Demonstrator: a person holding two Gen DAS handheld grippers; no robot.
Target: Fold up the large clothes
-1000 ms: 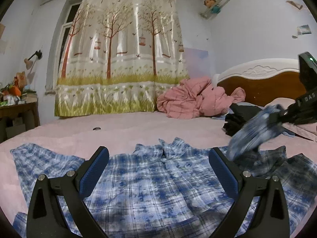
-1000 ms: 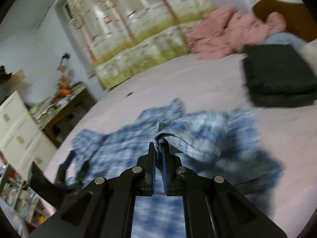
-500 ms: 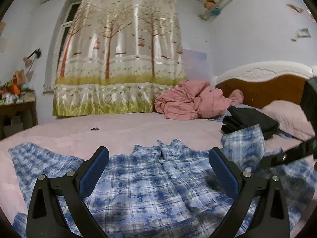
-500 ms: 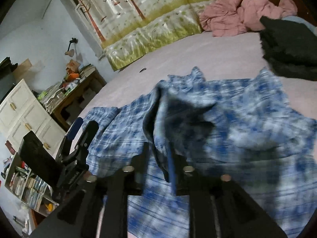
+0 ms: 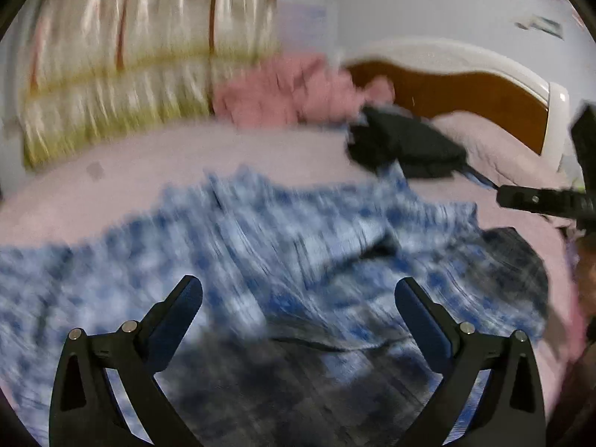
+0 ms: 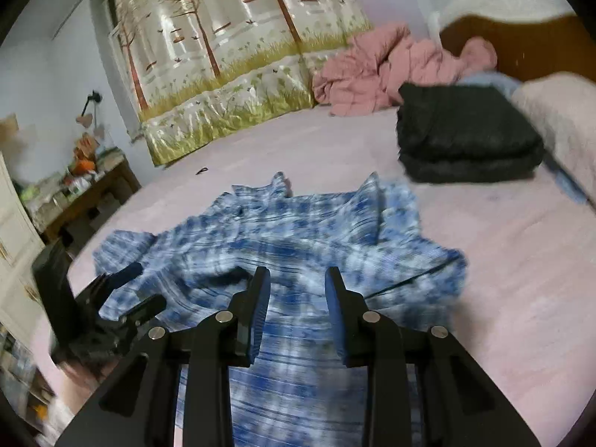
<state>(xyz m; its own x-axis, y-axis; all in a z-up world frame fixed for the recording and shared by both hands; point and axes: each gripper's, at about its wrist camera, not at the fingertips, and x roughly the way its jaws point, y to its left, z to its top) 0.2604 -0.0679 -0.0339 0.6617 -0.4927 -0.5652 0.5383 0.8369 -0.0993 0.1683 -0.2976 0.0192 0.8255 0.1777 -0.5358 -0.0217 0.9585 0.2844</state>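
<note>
You have just let go: a second ago your right gripper was pinched on the shirt's right sleeve and carrying it over the body, and now its jaws stand partly apart with nothing between them. The sleeve lies dropped across the blue plaid shirt, so the first fold-in on that side looks made, though the cloth sits rumpled rather than flat.

Your left gripper hangs wide open over the near part of the shirt, holding nothing; its view is smeared by motion, where half a second ago it was sharp, so you are swinging that hand now. I judge that the other sleeve, on the far side of the shirt from the dark folded stack, is next.

The shirt lies spread on the pink bed, collar pointing toward the tree-print curtain. The dark stack sits just beyond the shirt's right shoulder, close to the headboard, with the crumpled pink quilt behind it.

No containers are in play: nothing here is a bin or basket, only the bed surface.
</note>
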